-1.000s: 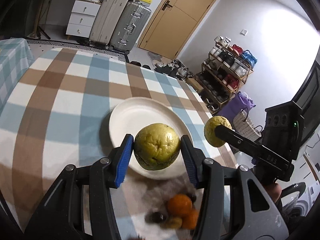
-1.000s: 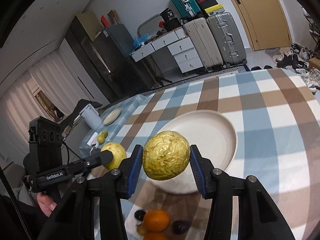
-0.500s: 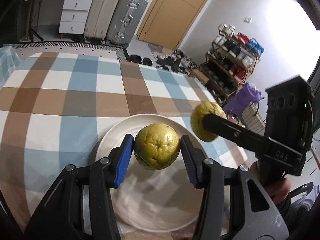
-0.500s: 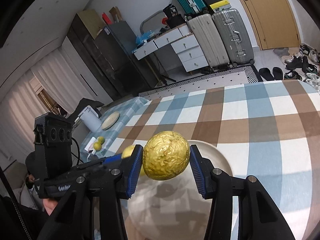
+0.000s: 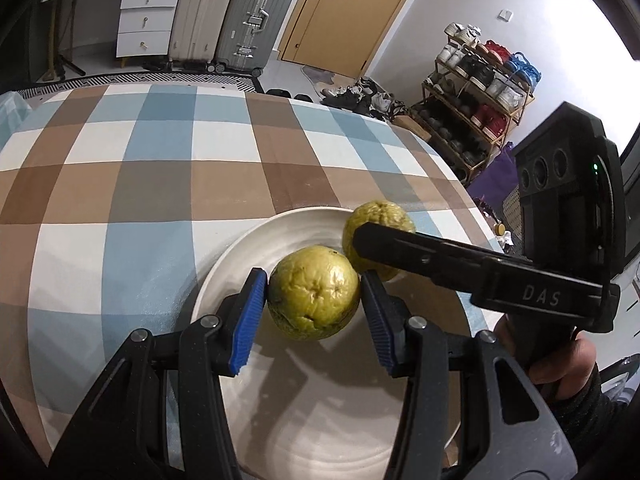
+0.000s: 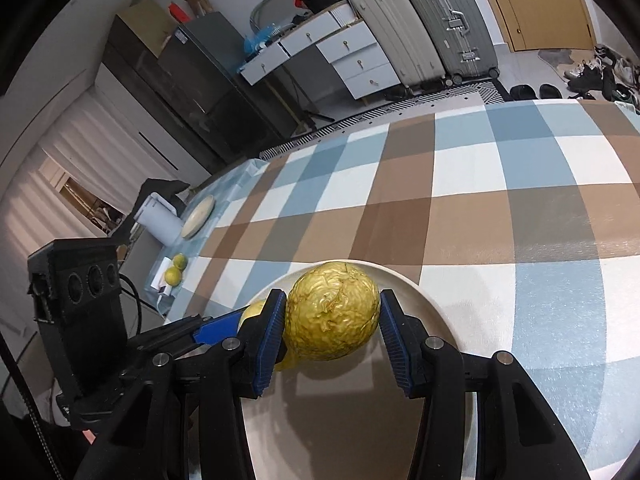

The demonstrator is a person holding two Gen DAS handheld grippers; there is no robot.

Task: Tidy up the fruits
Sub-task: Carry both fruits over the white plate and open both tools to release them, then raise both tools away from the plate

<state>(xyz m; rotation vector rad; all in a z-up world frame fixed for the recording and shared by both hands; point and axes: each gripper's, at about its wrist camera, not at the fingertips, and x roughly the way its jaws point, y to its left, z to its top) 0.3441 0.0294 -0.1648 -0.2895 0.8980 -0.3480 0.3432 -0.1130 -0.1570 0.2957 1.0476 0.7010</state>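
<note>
**Both fruits held over the plate**

Your left hand-held gripper (image 5: 314,304) pinches a yellow-green fruit (image 5: 313,297) between its blue pads (image 5: 248,322), one pad on each side. The fruit sits over the near part of the white plate (image 5: 240,248); you cannot tell from either view whether it touches the plate's surface or hangs just above it.

Your right hand-held gripper (image 6: 333,330) pinches a wrinkled yellow fruit (image 6: 334,316), its pads pressed against both flanks. This fruit is over the far part of the same plate (image 6: 424,300), near the rim. In the left wrist view that same fruit (image 5: 380,216) shows just behind the right gripper's black finger, which crosses the frame from the right, and it lies just beside the fruit in your left gripper, a little farther back. In the right wrist view, only a sliver of the left gripper's fruit (image 6: 253,309) peeks out behind the near pad.

The plate rests on the desk (image 5: 140,152), which is covered with a blue, brown and white checked cloth. Your hand (image 5: 560,360) wraps the handle of the right gripper at the right edge of the left wrist view.

Off the desk's far left side, in the right wrist view, two small green fruits (image 6: 176,270) lie on a side surface near a pale dish (image 6: 198,216).
</note>
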